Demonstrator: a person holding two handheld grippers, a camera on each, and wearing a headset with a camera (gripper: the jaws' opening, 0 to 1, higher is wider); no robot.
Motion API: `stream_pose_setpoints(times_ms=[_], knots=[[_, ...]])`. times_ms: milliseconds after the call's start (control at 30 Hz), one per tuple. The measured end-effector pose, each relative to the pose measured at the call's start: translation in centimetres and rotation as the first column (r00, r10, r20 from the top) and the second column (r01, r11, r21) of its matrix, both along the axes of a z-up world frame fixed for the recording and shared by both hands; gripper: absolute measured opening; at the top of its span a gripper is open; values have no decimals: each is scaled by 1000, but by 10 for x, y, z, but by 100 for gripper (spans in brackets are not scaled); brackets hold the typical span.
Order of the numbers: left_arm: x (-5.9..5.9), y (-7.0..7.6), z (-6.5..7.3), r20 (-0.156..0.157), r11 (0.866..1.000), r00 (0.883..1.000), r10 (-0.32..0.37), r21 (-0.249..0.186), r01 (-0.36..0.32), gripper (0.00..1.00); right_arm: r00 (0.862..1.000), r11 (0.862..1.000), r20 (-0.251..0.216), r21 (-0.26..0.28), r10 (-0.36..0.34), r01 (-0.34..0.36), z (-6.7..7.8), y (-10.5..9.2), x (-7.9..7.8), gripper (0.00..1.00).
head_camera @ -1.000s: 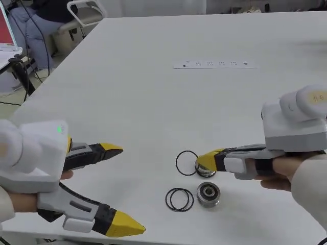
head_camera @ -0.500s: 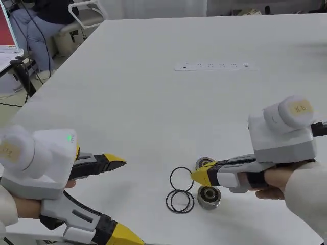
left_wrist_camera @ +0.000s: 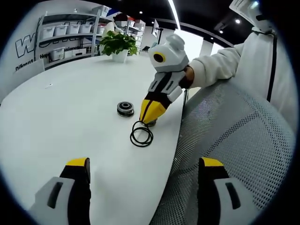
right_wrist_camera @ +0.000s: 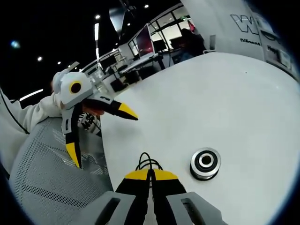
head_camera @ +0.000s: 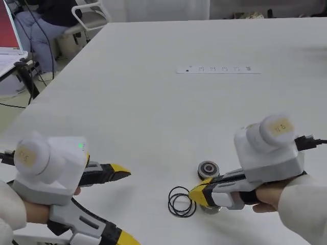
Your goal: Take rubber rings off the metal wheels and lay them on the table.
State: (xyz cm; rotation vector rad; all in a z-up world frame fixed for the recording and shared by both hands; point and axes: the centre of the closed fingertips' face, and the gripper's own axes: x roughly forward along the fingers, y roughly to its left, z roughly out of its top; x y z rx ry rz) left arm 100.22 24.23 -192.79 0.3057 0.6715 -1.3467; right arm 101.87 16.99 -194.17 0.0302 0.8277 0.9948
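On the table [head_camera: 153,102] lie two wheels [head_camera: 208,168], three rings [head_camera: 181,200] (overlapping).

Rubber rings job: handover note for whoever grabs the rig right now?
Left gripper: open, empty, held at the near edge of the table.
Right gripper: jaws shut, tips at the rubber rings; can't tell if one is pinched.
Rings: loose overlapping pile on the table.
First metal wheel lies flat beyond them; second wheel sits under the right gripper's tip.
Done: several rings off.
Left: check both wheels for remaining rings, unclear from these views.
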Motion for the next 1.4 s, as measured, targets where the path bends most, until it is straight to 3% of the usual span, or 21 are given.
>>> stream_pose_setpoints(times_ms=[633, 1067, 1200, 1400], knots=[[0, 1, -2, -16, 1000, 1000, 10, 3, -10, 90, 998, 998, 57, -56, 27, -23, -2, -2, 3, 4], [3, 0, 1, -9, 1000, 1000, 28, -13, -28, 90, 997, 999, 80, -40, -22, 25, 6, -12, 14, 5], [6, -2, 6, 3, 998, 999, 41, -37, -41, 89, 995, 998, 88, -24, -54, 56, 11, -18, 21, 6], [10, -9, 23, 10, 992, 998, 59, -112, -58, 89, 987, 992, 98, 3, -124, 124, 18, -33, 33, 5]])
